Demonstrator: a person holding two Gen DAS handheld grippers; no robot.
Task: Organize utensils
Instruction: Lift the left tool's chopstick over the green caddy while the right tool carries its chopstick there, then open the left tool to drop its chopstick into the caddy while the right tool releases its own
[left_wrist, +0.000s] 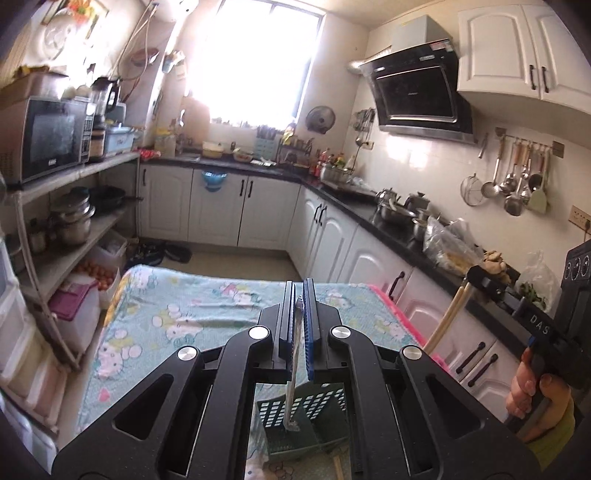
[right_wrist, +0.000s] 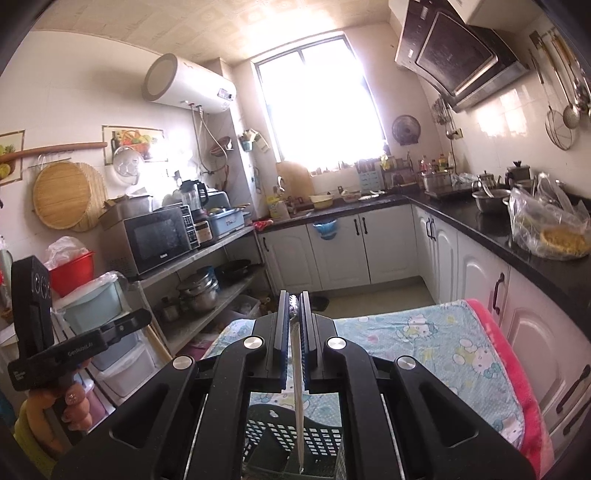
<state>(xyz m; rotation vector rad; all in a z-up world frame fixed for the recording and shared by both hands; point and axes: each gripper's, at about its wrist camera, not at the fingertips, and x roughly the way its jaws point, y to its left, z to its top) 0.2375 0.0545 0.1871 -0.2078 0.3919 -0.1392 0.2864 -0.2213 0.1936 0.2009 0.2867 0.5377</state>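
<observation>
Both jaws pinching slim metal utensils (left_wrist: 293, 369) (right_wrist: 297, 387) upright, tips dangling over the green perforated plastic caddy (left_wrist: 317, 406), aiming for separate compartments.

Counted: two grippers (left_wrist: 298, 295) (right_wrist: 294, 295); two metal utensils (left_wrist: 291, 398) (right_wrist: 298, 406), one per gripper; one green caddy (left_wrist: 314, 417); two chopsticks (left_wrist: 448, 314).
</observation>
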